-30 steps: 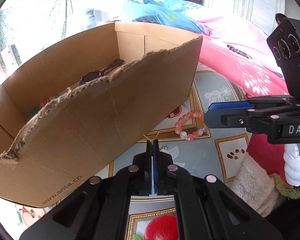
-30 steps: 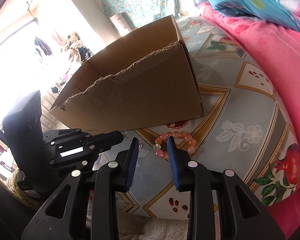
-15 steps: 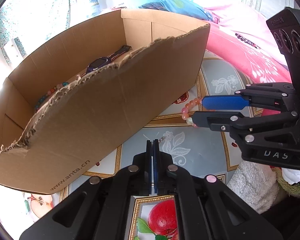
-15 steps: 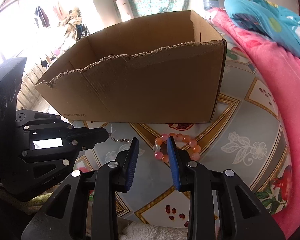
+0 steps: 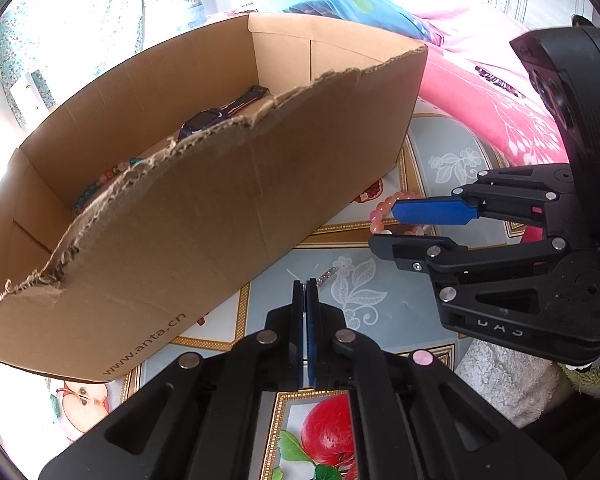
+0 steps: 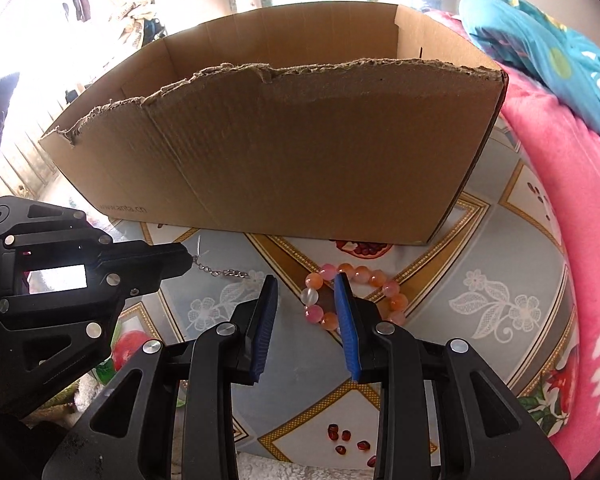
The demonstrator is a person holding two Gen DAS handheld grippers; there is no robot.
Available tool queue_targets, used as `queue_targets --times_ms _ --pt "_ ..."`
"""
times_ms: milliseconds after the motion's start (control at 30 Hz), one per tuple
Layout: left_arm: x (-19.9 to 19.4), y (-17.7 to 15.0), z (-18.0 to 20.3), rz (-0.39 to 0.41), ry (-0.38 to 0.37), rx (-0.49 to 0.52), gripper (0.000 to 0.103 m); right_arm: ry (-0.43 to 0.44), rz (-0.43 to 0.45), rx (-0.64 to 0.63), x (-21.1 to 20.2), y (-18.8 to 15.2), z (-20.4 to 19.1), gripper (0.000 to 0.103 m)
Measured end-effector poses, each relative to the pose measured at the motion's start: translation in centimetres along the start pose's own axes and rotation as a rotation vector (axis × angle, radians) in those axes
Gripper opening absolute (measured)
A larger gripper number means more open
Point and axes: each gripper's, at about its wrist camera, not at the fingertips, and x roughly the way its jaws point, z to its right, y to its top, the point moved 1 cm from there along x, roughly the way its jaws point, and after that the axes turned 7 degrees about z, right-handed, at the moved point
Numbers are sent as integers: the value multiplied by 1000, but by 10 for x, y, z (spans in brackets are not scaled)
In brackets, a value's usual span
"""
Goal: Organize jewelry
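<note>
My left gripper (image 5: 305, 282) is pressed together on a thin chain (image 6: 220, 271). My right gripper (image 6: 305, 280) is spread over the bead bracelet (image 6: 356, 294), near the cardboard box (image 6: 300, 152). Only the left view shows a watch (image 5: 220, 114) and 1 bracelet (image 5: 100, 184) inside. Fruit-patterned cloth (image 6: 480, 280); pink blanket (image 6: 560, 184) right.

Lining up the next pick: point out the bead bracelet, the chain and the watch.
bracelet (image 6: 313, 313): right wrist view, a pink bead on its left side.
chain (image 6: 224, 272): right wrist view, mid links.
watch (image 5: 204, 120): left wrist view, its face, inside the box.
</note>
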Motion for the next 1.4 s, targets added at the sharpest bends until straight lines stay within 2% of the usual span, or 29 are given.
queue_targets --times_ms 267,400,500,700,800,933,1033,1133,1233,1400 --pt "-3 -3 -2 6 3 -7 1 -27 -22 4 8 -2 -7 26" --pt "-9 -4 -3 24 -3 -14 1 -53 -16 22 12 2 -1 7" --pt "-22 -2 -5 64 -25 -18 1 -21 -1 100 8 4 16 7" --pt "-65 13 -17 167 -121 -50 1 146 113 372 -27 16 70 7" --pt "-87 25 -26 219 -165 -69 1 211 177 469 -47 24 93 7" --pt "-117 41 -43 279 -177 -86 1 233 265 483 -73 47 103 7" --pt "-127 53 -62 307 -124 -89 1 230 327 439 -91 71 104 7" --pt "-118 63 -81 274 -69 -86 1 253 369 393 -99 95 99 7" --pt "-97 66 -93 192 -37 -73 1 305 374 352 -101 113 88 7" --pt "-51 59 -112 14 -50 -102 1 384 285 279 -71 147 64 7"
